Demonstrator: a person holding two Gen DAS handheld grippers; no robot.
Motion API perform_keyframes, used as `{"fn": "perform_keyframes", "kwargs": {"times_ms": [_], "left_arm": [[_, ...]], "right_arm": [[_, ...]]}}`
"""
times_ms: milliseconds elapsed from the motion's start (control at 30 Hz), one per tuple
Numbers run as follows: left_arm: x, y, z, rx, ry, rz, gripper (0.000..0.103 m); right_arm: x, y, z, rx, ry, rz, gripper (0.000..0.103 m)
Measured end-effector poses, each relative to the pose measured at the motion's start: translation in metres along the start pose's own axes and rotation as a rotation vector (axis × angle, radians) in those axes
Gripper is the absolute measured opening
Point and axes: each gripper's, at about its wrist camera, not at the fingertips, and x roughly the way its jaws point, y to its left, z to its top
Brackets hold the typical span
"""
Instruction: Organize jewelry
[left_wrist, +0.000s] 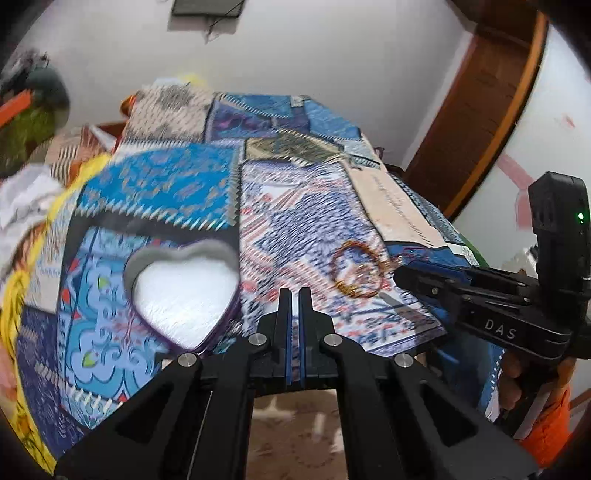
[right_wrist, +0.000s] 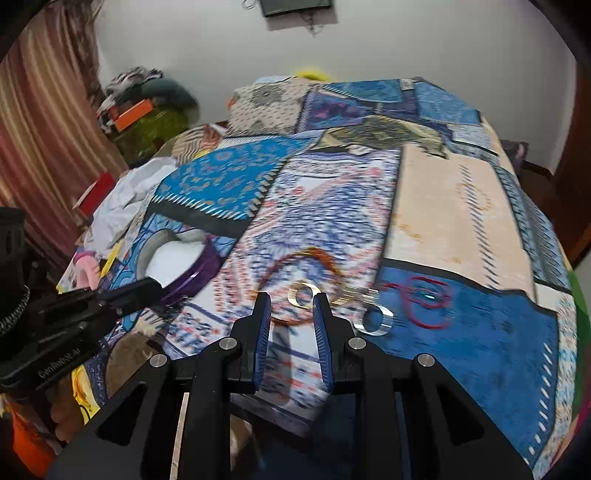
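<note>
Jewelry lies loose on the patchwork bedspread (right_wrist: 454, 221) of a bed, near its front edge: a brown-and-gold bangle (left_wrist: 356, 268), two shiny metal rings (right_wrist: 373, 319) just to its right, and a thin red wire-like piece (right_wrist: 424, 301) on the blue patch beyond them. One ring seems to overlap the bangle's rim, though blur keeps me from being sure. A heart-shaped box (left_wrist: 184, 291) with purple walls and a white lining sits open toward the front left corner, well apart from the pieces.

The right gripper (right_wrist: 291, 299) is released, its jaws spread and hovering just short of the bangle and the nearer ring, touching neither. The left gripper (left_wrist: 294, 293) is clenched with only a thin slit between its fingers and holds nothing; it sits between the box and the bangle.

All these pieces look light and stiff, so weight is no concern; slipping is. The bangle is probably best taken across its rim at the near side, one finger inside the hoop and one outside. The rings are small, smooth and lie flat on soft cloth, so they may skate or tip; pressing slightly into the fabric should help. The red piece looks thin and may bend, so a gentle pinch suits it.
</note>
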Motion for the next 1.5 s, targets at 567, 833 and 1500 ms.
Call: {"fn": "perform_keyframes", "kwargs": {"times_ms": [567, 833, 1500], "left_arm": [[0.022, 0.053, -0.033, -0.183, 0.16, 0.086, 0.021], [0.036, 0.067, -0.023, -0.16, 0.143, 0.154, 0.026], [0.047, 0.055, -0.032, -0.018, 0.113, 0.183, 0.02]], "right_arm": [[-0.011, -0.015, -0.008, 0.016, -0.023, 0.019, 0.021], [-0.008, -0.013, -0.01, 0.003, -0.006, 0.007, 0.021], [0.001, 0.005, -0.011, -0.035, 0.026, 0.023, 0.021]]}}
